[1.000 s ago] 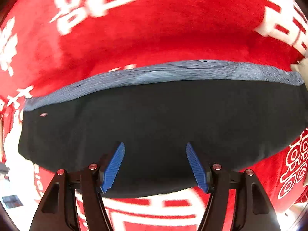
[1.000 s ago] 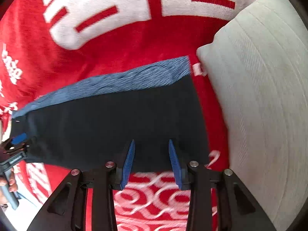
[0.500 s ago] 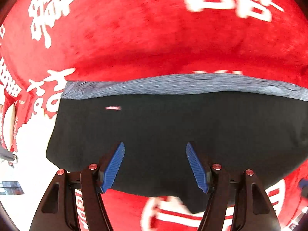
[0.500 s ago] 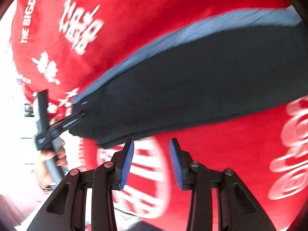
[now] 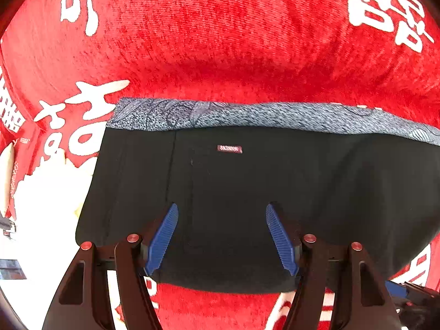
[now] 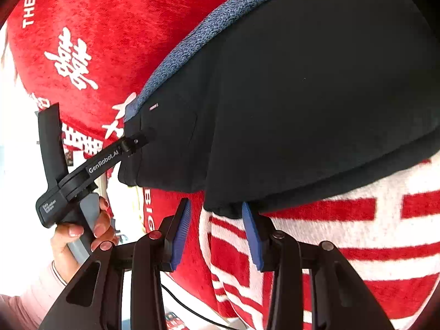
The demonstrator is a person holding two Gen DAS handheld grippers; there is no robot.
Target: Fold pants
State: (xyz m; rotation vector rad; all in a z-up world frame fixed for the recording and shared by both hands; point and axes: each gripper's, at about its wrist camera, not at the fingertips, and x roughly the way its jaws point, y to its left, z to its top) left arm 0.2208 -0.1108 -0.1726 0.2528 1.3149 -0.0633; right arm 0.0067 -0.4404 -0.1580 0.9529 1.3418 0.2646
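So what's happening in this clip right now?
A person is folding black pants with a grey-blue waistband on a red blanket, one handheld gripper per hand. The left gripper sits open over the folded fabric near its left end. The right gripper, also open, is at the near edge of the pants, its fingers either side of a corner but gripping nothing.

A plush red blanket point(image 5: 220, 41) with large white characters covers the surface. Beyond its left edge, a bright, washed-out area point(image 6: 5, 137), possibly floor, shows no detail.
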